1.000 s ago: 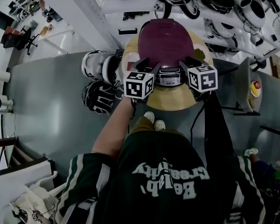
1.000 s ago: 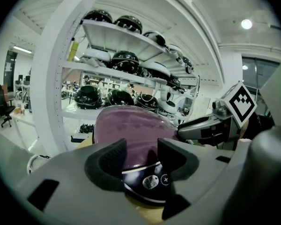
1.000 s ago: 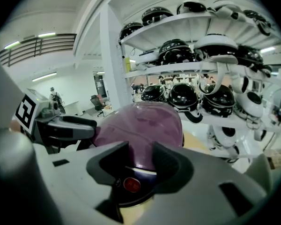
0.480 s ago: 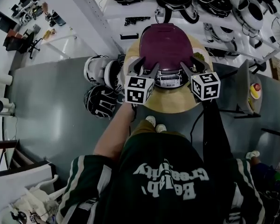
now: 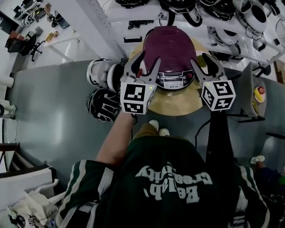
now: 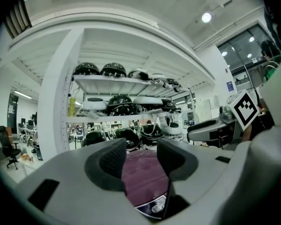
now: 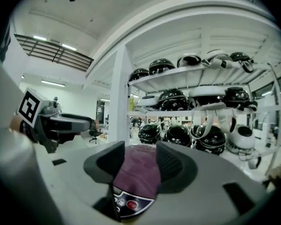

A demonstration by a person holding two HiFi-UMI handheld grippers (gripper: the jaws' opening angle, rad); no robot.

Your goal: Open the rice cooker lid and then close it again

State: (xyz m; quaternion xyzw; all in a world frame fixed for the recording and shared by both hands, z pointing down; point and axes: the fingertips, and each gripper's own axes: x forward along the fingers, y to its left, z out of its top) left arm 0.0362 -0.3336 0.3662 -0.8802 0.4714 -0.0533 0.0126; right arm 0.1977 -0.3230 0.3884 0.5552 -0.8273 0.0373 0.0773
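left gripper (image 5: 144, 63) and right gripper (image 5: 205, 62) lift clear of the maroon-lidded round rice cooker (image 5: 168, 46), lid shut, on the round wooden counter (image 5: 173, 107); jaws spread and empty, left just narrowing, right just widening, so cycle likely done.

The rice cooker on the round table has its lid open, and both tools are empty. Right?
No: the head view shows the lid shut on the rice cooker. The round table and the empty left tool and right tool are right.
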